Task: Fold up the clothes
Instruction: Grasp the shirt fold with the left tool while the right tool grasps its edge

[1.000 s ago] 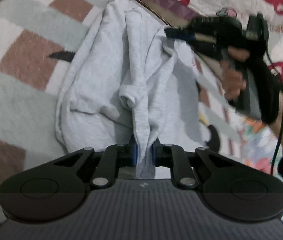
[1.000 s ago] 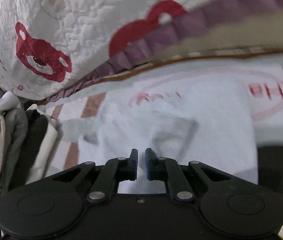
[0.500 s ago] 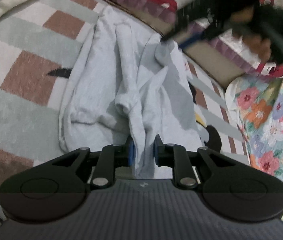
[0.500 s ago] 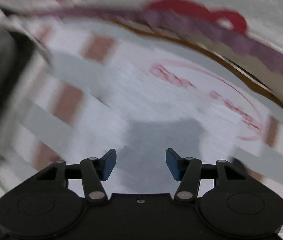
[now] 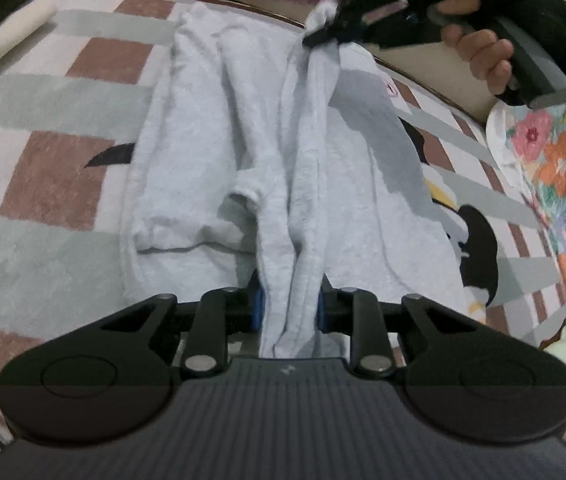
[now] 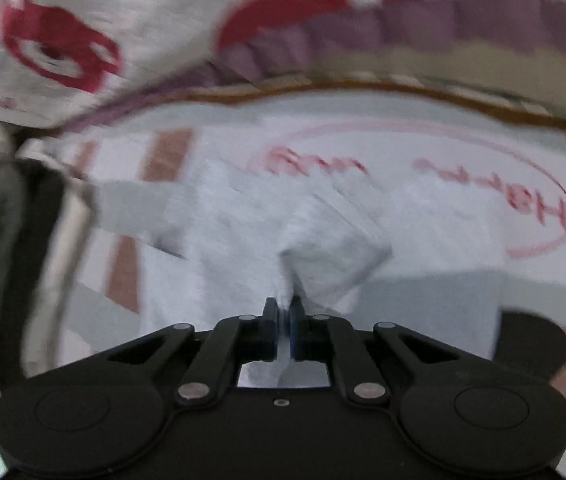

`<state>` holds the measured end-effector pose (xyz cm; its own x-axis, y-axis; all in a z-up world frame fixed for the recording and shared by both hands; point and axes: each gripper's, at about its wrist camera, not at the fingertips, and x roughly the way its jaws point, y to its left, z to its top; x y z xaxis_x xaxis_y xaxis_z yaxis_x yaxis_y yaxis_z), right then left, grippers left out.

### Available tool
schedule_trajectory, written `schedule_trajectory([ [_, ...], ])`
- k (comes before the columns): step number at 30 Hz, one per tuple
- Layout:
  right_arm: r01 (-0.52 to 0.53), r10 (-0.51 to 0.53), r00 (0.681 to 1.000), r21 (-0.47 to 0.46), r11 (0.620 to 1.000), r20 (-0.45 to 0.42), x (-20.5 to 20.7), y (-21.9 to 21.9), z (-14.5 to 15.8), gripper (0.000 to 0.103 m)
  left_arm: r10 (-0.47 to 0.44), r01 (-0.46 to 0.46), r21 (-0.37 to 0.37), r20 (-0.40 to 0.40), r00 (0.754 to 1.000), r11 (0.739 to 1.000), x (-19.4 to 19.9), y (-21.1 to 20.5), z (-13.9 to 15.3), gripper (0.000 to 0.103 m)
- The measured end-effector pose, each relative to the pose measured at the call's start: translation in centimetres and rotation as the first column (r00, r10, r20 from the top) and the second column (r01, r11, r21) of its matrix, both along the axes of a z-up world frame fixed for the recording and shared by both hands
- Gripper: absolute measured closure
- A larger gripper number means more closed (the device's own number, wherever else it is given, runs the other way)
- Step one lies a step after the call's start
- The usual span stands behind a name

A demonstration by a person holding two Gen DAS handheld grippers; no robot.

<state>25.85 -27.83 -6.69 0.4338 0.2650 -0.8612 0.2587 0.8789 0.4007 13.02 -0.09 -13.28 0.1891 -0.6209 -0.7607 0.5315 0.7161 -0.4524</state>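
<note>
The light grey garment (image 5: 243,128) is spread lengthwise on the checked blanket (image 5: 55,172), long axis running straight away from the left gripper (image 5: 289,308) toward the blanket's far edge by the quilt w/ red bears (image 6: 83,20). Near end is bunched between the left fingers, pinched. Far end is lifted off the blanket, clamped in the right gripper (image 6: 283,320), fingers pressed together on cloth. A raised ridge is thus strung between both grippers; rest lies flat either side. No containers seen. Fold stage can't be told; crumpled middle suggests more smoothing is needed.
</note>
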Motion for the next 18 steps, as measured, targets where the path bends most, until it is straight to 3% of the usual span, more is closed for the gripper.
schedule_trajectory([
  [5,-0.111,0.114,0.992,-0.049,0.993,0.053,2.2,3.6,1.8,0.096,0.103,-0.122,-0.090,-0.192,0.976,0.988,1.4,2.3,-1.3,0.082],
  [10,-0.202,0.201,0.979,-0.165,0.966,-0.020,4.5,6.7,-0.1,0.089,0.114,-0.135,-0.088,-0.207,0.972,0.987,1.2,2.7,-1.4,0.083],
  [11,-0.215,0.212,0.977,-0.184,0.959,-0.036,4.7,7.1,-0.5,0.082,0.115,-0.136,-0.089,-0.210,0.971,0.987,1.2,2.7,-1.4,0.083],
  [13,-0.225,0.218,0.974,-0.206,0.952,-0.055,4.7,7.7,-0.9,0.059,0.116,-0.139,-0.092,-0.217,0.969,0.986,1.2,2.8,-1.4,0.083],
  [18,-0.246,0.228,0.969,-0.255,0.935,-0.097,4.7,9.2,-1.5,0.050,0.124,-0.147,-0.104,-0.201,0.972,0.984,1.1,2.9,-1.1,0.083],
])
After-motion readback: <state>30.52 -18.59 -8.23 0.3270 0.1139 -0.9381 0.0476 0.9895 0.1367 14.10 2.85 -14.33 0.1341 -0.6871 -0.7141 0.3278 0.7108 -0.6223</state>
